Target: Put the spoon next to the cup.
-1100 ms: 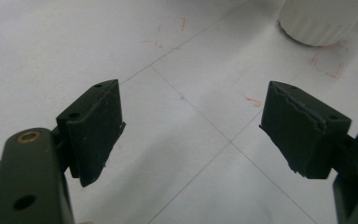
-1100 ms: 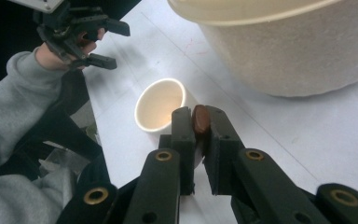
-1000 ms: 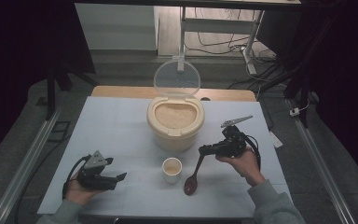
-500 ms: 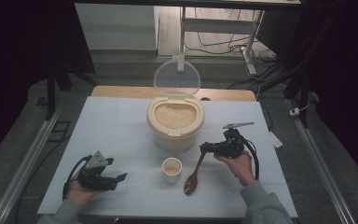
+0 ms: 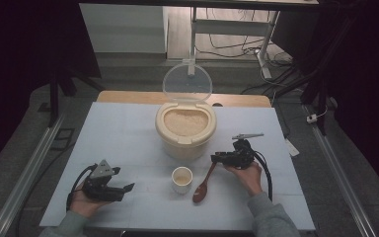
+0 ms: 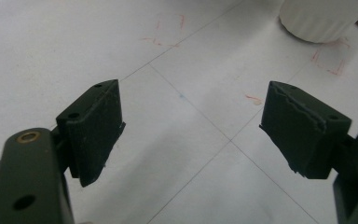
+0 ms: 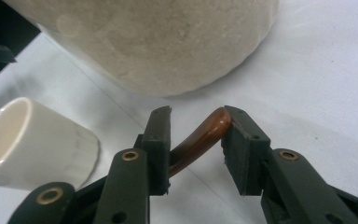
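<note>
The right gripper (image 7: 196, 135) has just been opening; its jaws loosely straddle the spoon (image 7: 200, 140) handle beside the cup (image 7: 32, 140). I judge the spoon light, stiff and slick: regrip mid-handle. My left gripper (image 6: 191, 126) stands spread, empty.

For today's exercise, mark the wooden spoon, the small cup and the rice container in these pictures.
wooden spoon (image 5: 200, 192): high view, on its bowl.
small cup (image 5: 181, 179): high view, on its outer wall.
rice container (image 5: 185, 144): high view, on its front wall.

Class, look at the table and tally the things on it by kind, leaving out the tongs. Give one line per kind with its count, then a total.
Rice container with open lid: 1
Small white cup: 1
Brown wooden spoon: 1
Total: 3
</note>
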The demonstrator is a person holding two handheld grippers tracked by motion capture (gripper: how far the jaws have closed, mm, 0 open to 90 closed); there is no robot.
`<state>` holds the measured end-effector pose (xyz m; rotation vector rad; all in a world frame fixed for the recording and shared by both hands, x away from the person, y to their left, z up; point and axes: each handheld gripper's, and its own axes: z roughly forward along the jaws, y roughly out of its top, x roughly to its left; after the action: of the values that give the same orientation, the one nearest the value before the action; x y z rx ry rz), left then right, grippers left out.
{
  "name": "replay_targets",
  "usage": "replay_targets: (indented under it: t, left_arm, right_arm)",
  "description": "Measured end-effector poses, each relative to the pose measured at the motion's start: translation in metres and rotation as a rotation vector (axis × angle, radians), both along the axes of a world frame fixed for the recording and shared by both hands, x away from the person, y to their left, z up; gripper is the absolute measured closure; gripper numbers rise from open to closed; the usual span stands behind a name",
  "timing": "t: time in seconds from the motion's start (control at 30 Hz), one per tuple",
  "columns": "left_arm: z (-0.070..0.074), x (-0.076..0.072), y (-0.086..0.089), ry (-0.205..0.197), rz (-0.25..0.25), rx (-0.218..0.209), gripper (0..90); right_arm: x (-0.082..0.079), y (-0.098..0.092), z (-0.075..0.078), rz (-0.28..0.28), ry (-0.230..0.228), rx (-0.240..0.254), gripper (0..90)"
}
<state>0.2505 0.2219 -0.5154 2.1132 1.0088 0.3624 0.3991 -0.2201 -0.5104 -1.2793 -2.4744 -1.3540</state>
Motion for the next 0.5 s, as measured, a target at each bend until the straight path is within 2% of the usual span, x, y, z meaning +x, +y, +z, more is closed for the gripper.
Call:
replay_targets:
  t: [0.27,0.5]
  left_arm:
    - [-0.0002,-0.0001,-0.0003,0.001,-0.003,0.003,20.5]
    - [-0.0006,0.0,-0.0013,0.002,-0.005,0.005,20.4]
  right_arm:
    - [0.001,0.0048,-0.006,-0.017,-0.036,-0.073,58.9]
    - [-0.0002,0.0071,-0.0063,-0.023,-0.087,-0.124,57.3]
